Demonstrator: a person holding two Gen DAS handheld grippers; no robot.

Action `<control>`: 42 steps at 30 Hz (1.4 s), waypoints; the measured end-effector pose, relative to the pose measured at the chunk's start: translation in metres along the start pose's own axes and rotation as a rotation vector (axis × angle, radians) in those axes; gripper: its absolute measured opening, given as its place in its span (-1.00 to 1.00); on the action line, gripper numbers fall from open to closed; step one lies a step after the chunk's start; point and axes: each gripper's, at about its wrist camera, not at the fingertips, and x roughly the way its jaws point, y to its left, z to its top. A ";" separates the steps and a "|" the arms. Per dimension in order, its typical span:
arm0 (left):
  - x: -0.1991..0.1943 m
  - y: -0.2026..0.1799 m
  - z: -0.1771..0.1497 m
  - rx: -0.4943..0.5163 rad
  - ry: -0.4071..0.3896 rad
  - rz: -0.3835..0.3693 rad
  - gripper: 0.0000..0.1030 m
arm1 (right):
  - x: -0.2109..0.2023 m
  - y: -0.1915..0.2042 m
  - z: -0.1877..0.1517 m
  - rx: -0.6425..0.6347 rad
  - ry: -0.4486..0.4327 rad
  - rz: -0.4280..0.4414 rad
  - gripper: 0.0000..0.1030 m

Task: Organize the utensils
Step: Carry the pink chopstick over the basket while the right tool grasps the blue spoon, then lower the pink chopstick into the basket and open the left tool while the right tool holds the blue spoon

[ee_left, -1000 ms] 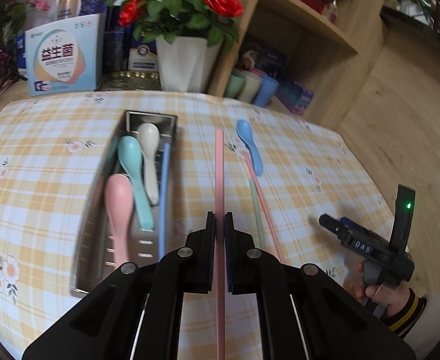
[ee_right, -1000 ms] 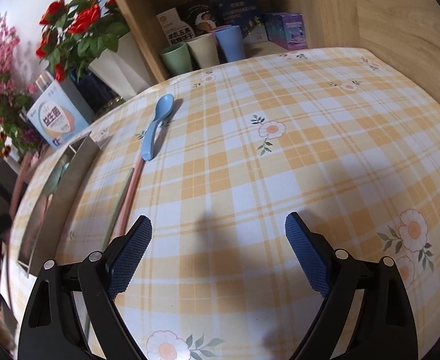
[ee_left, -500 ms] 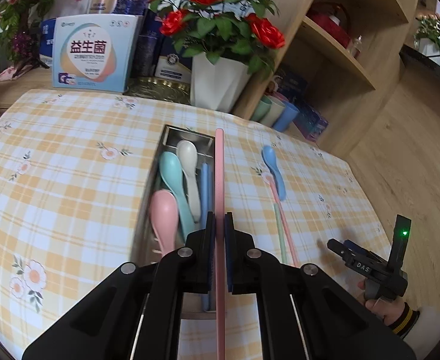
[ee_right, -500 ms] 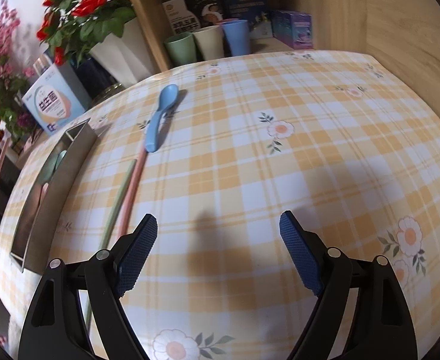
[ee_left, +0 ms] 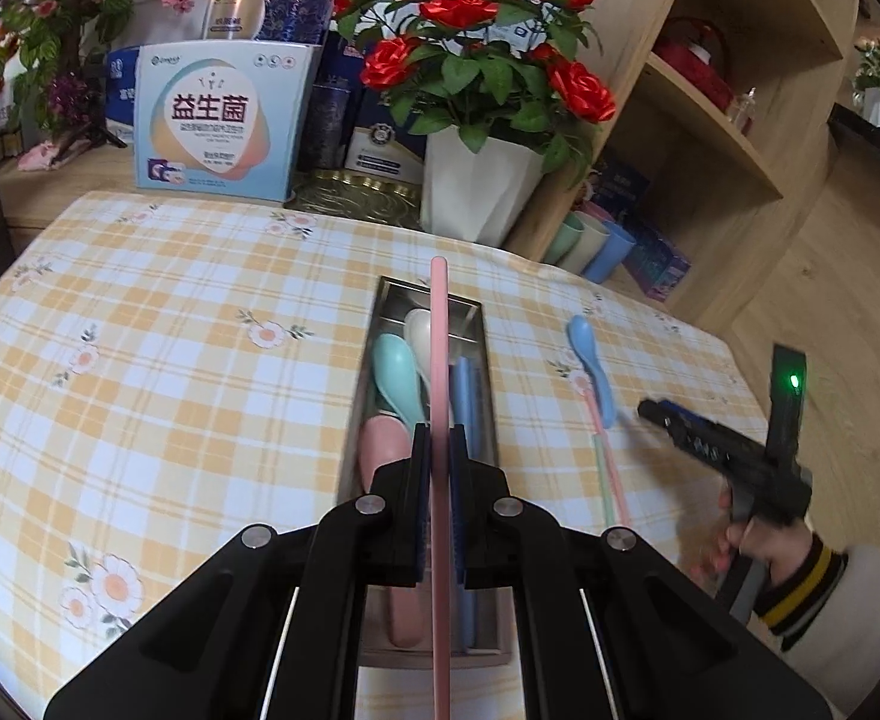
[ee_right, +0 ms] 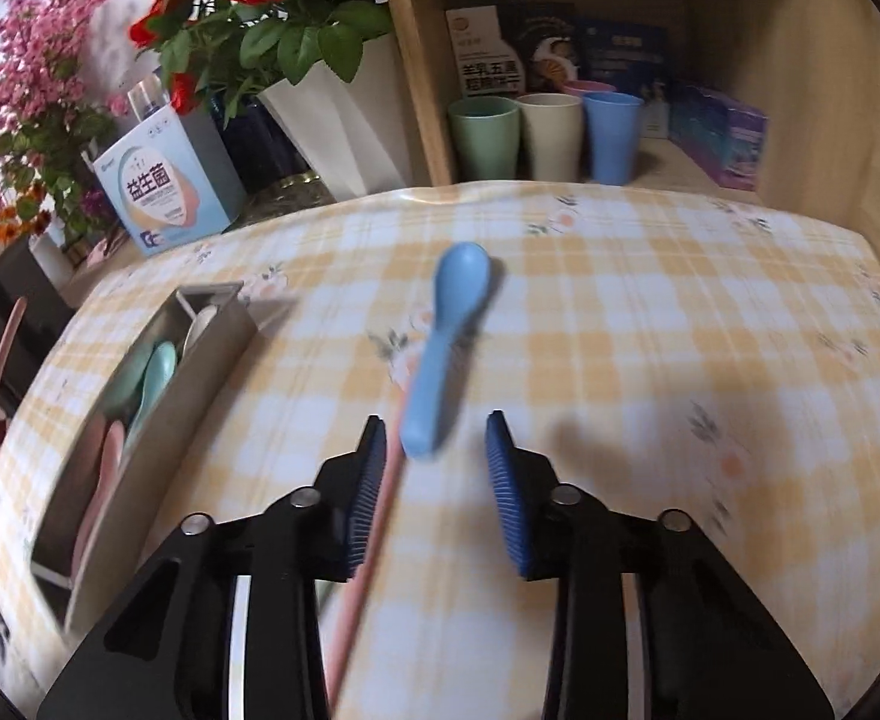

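**Pink chopstick over the tray**

Pink chopstick (ee_left: 440,360) is clamped in our left gripper (ee_left: 439,456), above the steel tray (ee_left: 488,360) of spoons. Our right gripper (ee_right: 434,456), jaws just narrowing, brackets the blue spoon (ee_right: 440,348) handle without touching it, mid-table.

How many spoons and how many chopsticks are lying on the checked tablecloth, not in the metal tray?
Spoons: 1 (blue spoon)
Chopsticks: 2 (pink chopstick, green chopstick)
Total: 3
Not counted: the held pink chopstick, gripped in the left claw above the tray.
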 end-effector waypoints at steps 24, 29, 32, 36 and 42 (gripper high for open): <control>0.023 -0.001 0.006 0.009 0.052 0.046 -0.89 | 0.080 -0.020 0.037 0.213 0.124 0.028 -0.72; 0.023 0.001 0.004 -0.001 0.061 0.043 -0.89 | 0.069 -0.015 0.035 0.210 0.108 -0.009 -0.72; 0.023 0.001 0.005 -0.002 0.058 0.040 -0.89 | 0.052 -0.017 0.030 0.245 0.069 0.004 -0.72; 0.022 0.000 0.006 -0.006 0.057 0.029 -0.89 | 0.023 -0.017 0.021 0.269 0.012 0.009 -0.72; 0.033 -0.005 0.009 -0.011 0.084 0.006 -0.89 | -0.014 -0.012 0.003 0.265 -0.021 0.011 -0.72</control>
